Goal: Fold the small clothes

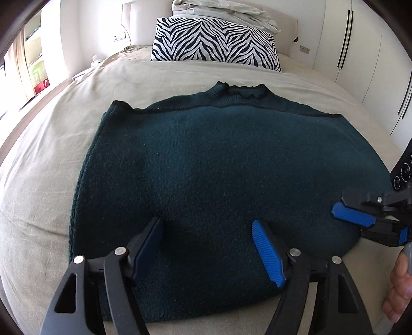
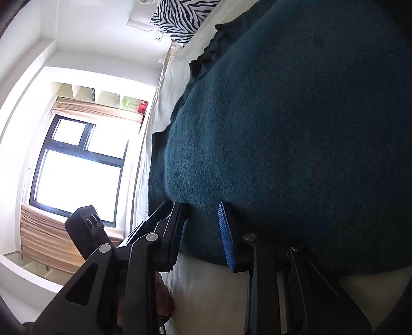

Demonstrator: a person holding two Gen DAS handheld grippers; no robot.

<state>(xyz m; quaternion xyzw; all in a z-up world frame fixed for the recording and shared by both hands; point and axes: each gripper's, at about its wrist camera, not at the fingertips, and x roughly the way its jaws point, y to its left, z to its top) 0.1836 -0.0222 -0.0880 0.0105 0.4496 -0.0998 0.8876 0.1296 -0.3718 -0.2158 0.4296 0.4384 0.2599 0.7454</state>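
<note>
A dark teal knit sweater (image 1: 219,165) lies flat on the beige bed (image 1: 51,159), collar toward the pillow, sides folded in. My left gripper (image 1: 208,226) is open, its blue-padded fingers resting over the sweater's near hem. My right gripper (image 2: 203,208) is open too, turned on its side at the sweater's (image 2: 296,134) right near corner; one of its blue fingers (image 1: 352,215) shows at the right edge of the left wrist view. Neither holds cloth.
A zebra-striped pillow (image 1: 216,43) and a crumpled white duvet (image 1: 226,13) lie at the head of the bed. White wardrobes (image 1: 373,51) stand on the right. A window (image 2: 77,165) with curtains is on the left side of the room.
</note>
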